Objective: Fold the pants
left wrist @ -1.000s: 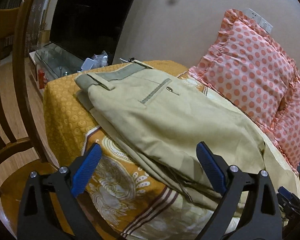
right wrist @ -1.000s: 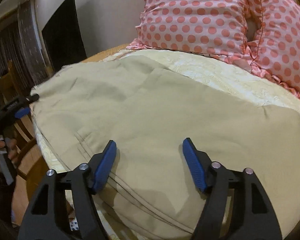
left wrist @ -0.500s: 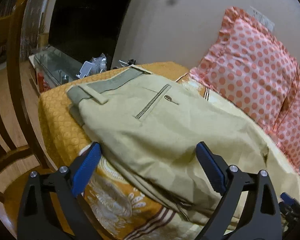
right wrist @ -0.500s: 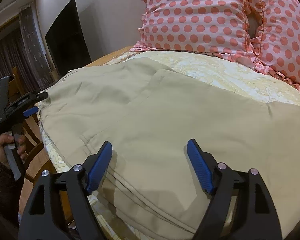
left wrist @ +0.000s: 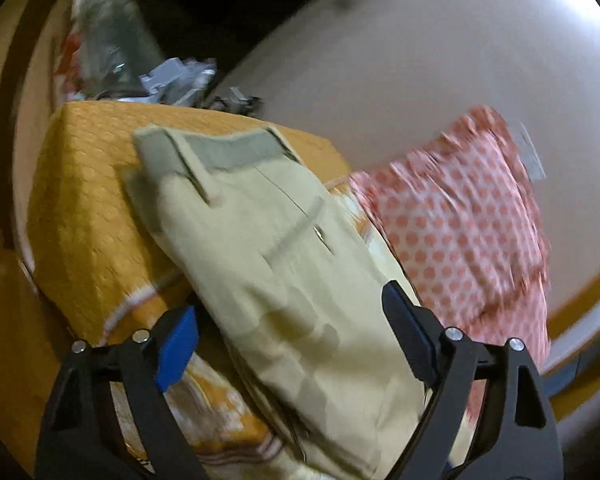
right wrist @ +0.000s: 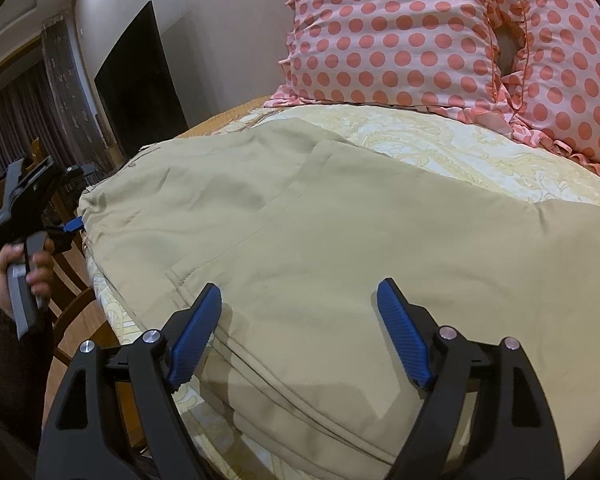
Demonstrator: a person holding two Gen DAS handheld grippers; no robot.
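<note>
Motion blur softens the left view. Folded beige cotton pants [right wrist: 320, 240] lie on the orange patterned bedspread [left wrist: 88, 208], hem cut off below. Left gripper [left wrist: 288, 344] and right gripper [right wrist: 300, 320] gape empty at the near edge.

Pillows [right wrist: 440, 36] block far side, chair [right wrist: 72, 304] crowds near edge

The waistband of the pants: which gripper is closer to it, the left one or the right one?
Left. The left gripper is open over the pants toward the waistband end. The right gripper is open over the opposite end, farther away.
</note>
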